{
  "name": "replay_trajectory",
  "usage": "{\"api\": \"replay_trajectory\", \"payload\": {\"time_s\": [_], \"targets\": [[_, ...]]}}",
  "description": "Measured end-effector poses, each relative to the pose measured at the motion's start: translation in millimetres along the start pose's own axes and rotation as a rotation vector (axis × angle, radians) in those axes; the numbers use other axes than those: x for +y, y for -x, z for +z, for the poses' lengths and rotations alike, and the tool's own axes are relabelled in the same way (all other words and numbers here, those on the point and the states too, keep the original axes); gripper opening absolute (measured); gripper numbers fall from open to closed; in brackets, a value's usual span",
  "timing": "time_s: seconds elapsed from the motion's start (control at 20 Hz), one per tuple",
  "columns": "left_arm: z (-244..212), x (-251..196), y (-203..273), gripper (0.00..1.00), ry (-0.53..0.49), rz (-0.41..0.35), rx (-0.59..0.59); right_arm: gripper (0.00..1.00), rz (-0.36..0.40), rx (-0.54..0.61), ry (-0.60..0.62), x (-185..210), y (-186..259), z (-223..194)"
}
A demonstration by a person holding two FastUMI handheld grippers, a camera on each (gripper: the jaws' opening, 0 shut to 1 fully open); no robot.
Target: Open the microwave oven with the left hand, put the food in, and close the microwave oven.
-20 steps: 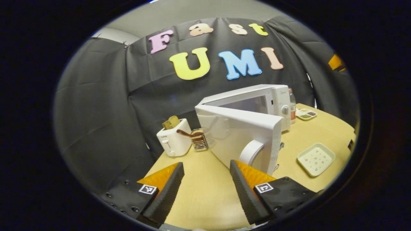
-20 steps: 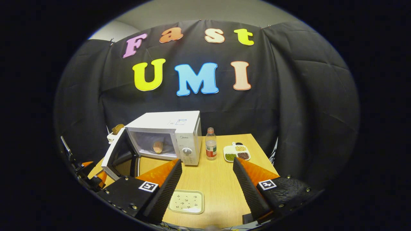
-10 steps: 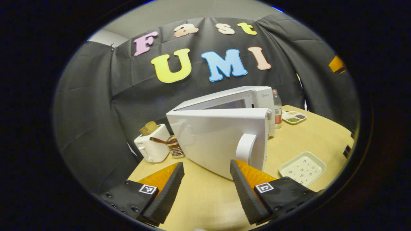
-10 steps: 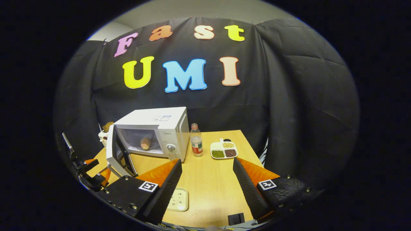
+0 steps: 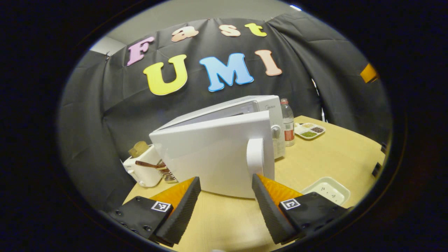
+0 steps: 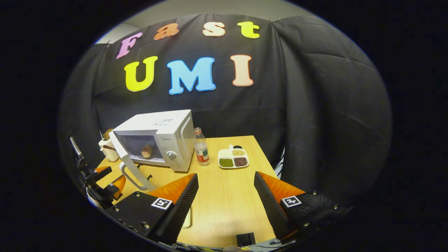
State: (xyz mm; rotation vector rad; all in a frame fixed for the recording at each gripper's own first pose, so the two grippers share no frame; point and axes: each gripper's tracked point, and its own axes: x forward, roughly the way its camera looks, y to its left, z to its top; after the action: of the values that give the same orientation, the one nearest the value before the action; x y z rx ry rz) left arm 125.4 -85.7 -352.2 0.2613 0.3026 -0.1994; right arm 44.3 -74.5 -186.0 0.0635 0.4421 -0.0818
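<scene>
The white microwave (image 6: 157, 136) stands at the table's back left with its door (image 6: 127, 159) partly open. A brownish piece of food (image 6: 147, 151) lies inside. In the left gripper view the door's outer face (image 5: 206, 154) and its white handle (image 5: 255, 157) are right in front of my left gripper (image 5: 224, 196). That gripper is open and holds nothing, and one fingertip sits just under the handle. Whether it touches the door I cannot tell. My left gripper (image 6: 105, 182) also shows beside the door in the right gripper view. My right gripper (image 6: 225, 199) hangs open and empty over the table's front.
A toaster (image 5: 141, 169) with bread and a small rack (image 5: 169, 175) stand left of the microwave. To its right are a bottle (image 6: 201, 151) and a sectioned dish of beans (image 6: 232, 159). A white tray (image 5: 327, 190) lies near the front edge. A small black block (image 6: 246, 239) sits at the table's front.
The microwave door has swung from wide open to partly open, with my left gripper following behind it. My right gripper has drawn back from the microwave, still open.
</scene>
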Motion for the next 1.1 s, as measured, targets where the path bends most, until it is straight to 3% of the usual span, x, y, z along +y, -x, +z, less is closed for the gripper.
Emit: {"api": "replay_trajectory", "payload": {"time_s": [0.65, 1.1], "targets": [[41, -36, -106, 1.0, 0.046, -0.056, -0.058, 0.98, -0.047, 0.045, -0.048, -15, -17, 2], [49, -38, -139, 0.98, 0.13, -0.051, -0.077, 0.98, -0.034, 0.071, -0.079, -5, -20, -2]]}}
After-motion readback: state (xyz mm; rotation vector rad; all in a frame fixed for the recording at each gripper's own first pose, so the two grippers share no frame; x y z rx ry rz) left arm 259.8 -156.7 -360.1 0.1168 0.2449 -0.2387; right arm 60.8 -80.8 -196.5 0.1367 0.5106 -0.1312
